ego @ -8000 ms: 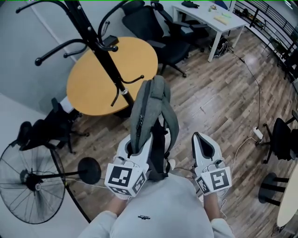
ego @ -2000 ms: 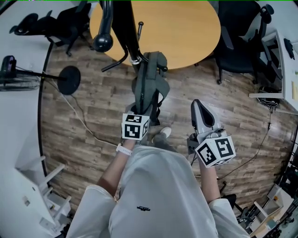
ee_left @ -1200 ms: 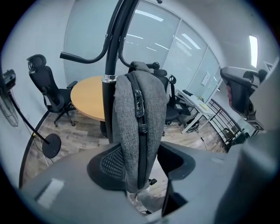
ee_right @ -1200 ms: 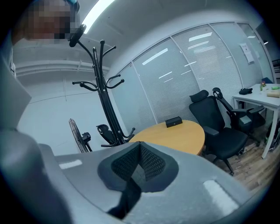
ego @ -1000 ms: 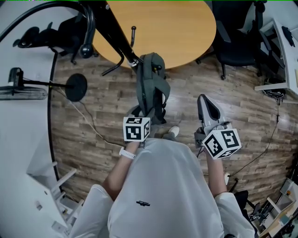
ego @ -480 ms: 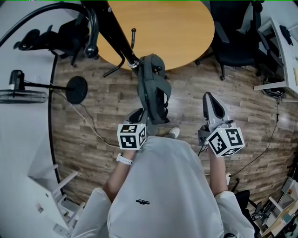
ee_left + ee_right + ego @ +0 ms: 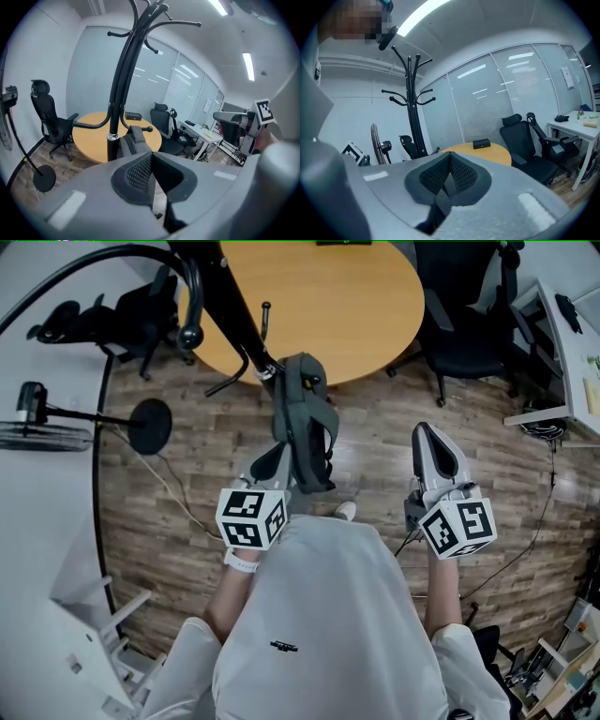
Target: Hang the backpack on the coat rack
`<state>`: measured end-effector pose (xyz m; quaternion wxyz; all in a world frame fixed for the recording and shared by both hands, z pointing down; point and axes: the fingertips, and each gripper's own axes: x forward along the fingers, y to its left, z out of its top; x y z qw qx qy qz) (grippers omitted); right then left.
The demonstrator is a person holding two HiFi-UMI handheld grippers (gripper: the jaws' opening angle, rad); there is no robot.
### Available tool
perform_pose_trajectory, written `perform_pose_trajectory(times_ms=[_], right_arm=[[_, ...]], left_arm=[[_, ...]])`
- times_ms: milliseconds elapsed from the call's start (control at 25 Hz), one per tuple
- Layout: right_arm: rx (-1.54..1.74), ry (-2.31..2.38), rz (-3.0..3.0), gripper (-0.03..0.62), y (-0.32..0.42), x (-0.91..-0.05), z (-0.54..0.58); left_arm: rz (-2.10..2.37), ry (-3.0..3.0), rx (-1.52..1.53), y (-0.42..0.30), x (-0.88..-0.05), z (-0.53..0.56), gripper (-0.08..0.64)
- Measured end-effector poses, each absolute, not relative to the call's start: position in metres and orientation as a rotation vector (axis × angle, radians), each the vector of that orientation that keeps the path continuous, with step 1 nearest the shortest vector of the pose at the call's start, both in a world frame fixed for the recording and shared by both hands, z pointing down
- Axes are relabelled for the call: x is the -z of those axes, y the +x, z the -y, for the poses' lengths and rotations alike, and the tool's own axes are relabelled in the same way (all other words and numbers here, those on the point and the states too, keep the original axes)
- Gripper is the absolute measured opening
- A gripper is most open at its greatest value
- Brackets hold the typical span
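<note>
The grey backpack (image 7: 302, 423) hangs by its top from a low hook of the black coat rack (image 7: 234, 310), free of both grippers. My left gripper (image 7: 272, 457) sits just left of the backpack's lower part, shut, with nothing between its jaws. In the left gripper view the backpack (image 7: 133, 143) shows beside the rack's pole (image 7: 113, 117), beyond the closed left gripper (image 7: 151, 157). My right gripper (image 7: 433, 435) hovers apart at the right, shut and empty. In its own view the right gripper (image 7: 449, 160) faces the rack (image 7: 411, 108) and the table.
A round yellow table (image 7: 319, 306) stands behind the rack, with a small black box (image 7: 133, 116) on it. Black office chairs (image 7: 469, 324) and a white desk (image 7: 574, 334) stand at the right. A fan's stand base (image 7: 150, 424) and a cable lie on the wooden floor at the left.
My left gripper has come away from the backpack's bottom, risen and drawn back to the left, and its jaws have shut. The backpack stays hanging on the rack. The right gripper rose slightly.
</note>
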<state>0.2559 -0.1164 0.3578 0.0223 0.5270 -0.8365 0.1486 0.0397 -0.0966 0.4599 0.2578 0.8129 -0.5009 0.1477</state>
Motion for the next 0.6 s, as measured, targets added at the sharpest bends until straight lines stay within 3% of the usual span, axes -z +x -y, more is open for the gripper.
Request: perform_pose_trajectory(times_ms=[600], right_arm=[[-0.224,1.631,2.514,0.000,0.275,-0.339,0.108]], left_arm=[[1.462,2.380,-0.180,0.040,-0.358,0.114,0.018]])
